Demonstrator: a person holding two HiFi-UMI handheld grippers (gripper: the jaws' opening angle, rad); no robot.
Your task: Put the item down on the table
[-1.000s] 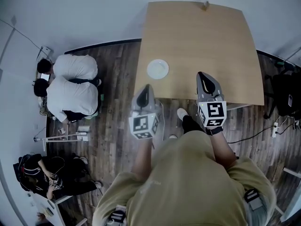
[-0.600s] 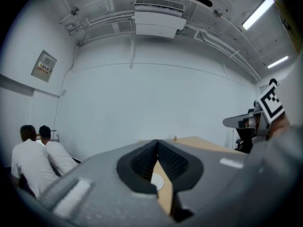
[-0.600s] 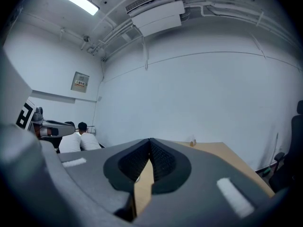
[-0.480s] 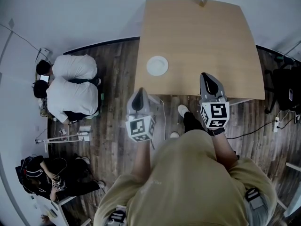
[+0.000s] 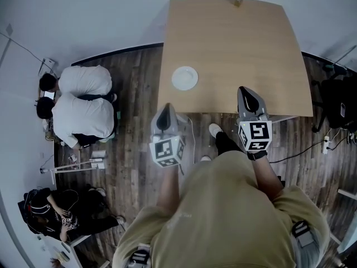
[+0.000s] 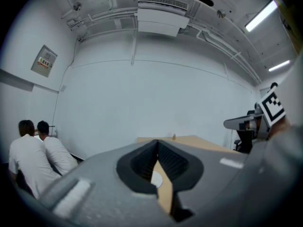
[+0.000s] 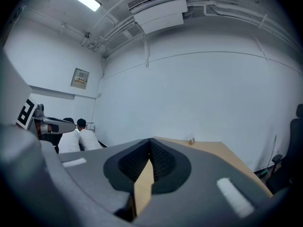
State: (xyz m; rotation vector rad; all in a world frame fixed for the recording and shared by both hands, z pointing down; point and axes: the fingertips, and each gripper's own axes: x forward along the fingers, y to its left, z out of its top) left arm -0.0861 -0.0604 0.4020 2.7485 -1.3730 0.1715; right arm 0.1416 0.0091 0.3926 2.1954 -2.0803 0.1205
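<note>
A white round plate (image 5: 184, 78) lies on the light wooden table (image 5: 240, 54), near its left front corner. My left gripper (image 5: 164, 119) hangs just off the table's front edge, below the plate, with its jaws shut and nothing between them. In the left gripper view the left gripper (image 6: 157, 145) has its tips together, and a sliver of the plate (image 6: 155, 177) shows through the slot behind them. My right gripper (image 5: 249, 99) hovers over the table's front edge, right of the plate, and is also shut and empty. In its own view the right gripper (image 7: 150, 143) points along the table (image 7: 208, 150).
A small brown object (image 5: 239, 1) stands at the table's far edge. Two people in white shirts (image 5: 83, 102) crouch on the wood floor to the left, and another person (image 5: 50, 205) sits at bottom left. A black chair (image 5: 337, 108) and a power strip (image 5: 326, 149) are at right.
My left gripper has drawn back a little from the table's front edge toward my body. The right gripper has barely shifted. The plate has not moved.
</note>
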